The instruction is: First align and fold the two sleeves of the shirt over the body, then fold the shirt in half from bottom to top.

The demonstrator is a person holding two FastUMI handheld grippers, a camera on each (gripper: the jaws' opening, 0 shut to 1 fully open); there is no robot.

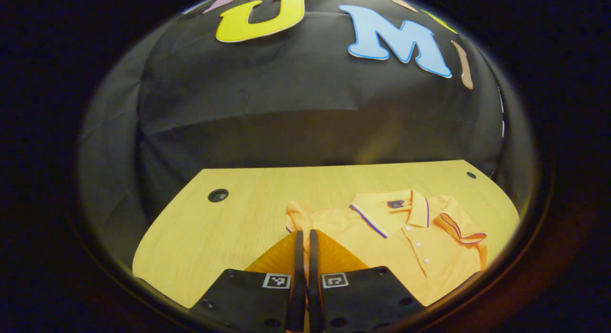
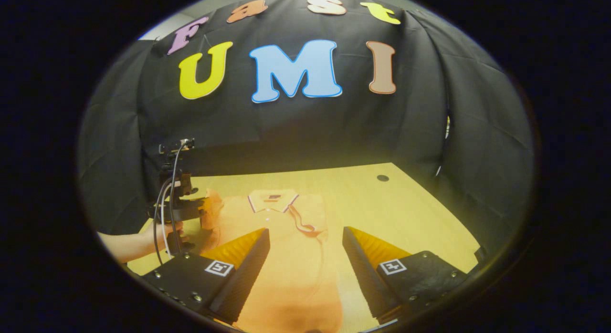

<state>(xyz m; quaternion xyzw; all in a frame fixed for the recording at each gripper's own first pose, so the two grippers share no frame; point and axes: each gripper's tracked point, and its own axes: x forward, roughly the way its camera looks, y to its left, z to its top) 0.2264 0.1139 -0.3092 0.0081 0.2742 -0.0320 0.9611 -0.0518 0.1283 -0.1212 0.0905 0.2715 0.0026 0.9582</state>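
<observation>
Fingers of our left gripper (image 1: 306, 256) pinch the shirt (image 1: 405, 237) sleeve (image 1: 298, 216), body lying rightward; our right gripper (image 2: 305, 256) gapes empty above the hem.

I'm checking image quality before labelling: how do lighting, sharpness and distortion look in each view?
Left gripper view: dim warm light, the table bowed by the fisheye, the shirt sharp at its collar, the left gripper in soft focus. Right gripper view: same warm cast, the shirt softer and washed out, blurred near the right gripper.
</observation>
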